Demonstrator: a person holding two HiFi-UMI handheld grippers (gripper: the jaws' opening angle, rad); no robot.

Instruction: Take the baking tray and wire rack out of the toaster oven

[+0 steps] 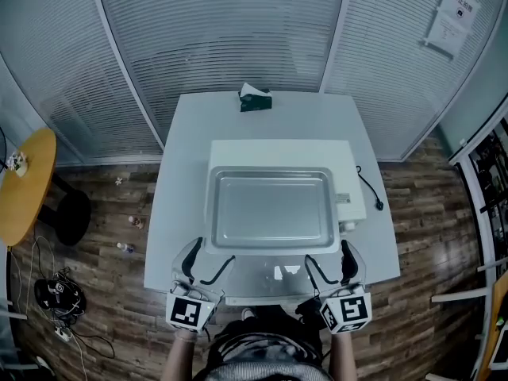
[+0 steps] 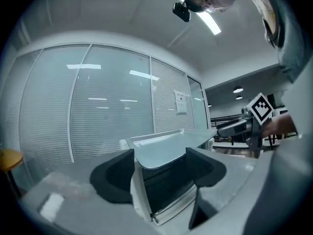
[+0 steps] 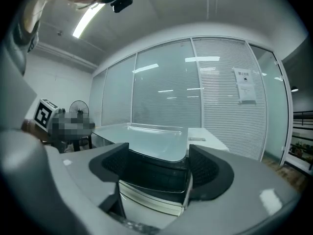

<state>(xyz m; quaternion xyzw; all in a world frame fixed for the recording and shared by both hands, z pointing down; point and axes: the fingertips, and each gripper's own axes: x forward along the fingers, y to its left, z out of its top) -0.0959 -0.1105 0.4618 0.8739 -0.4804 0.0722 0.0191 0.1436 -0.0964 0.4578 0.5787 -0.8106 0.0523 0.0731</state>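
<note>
Tray (image 1: 270,211) lies on top of the oven (image 1: 349,173) on the desk (image 1: 178,213); the left gripper (image 1: 213,257) and right gripper (image 1: 327,255), fingers wide apart and empty, sit near its front corners, where a bump could shove it off.

Free table (image 1: 176,181) flanking toaster oven (image 1: 352,169)

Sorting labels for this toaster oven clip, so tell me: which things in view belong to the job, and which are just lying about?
Job in hand: toaster oven; baking tray; left gripper and right gripper, both open and empty. No wire rack shows.

Lying about: green tissue box; yellow round table; black stool; cables on the floor; notice on the glass wall.
</note>
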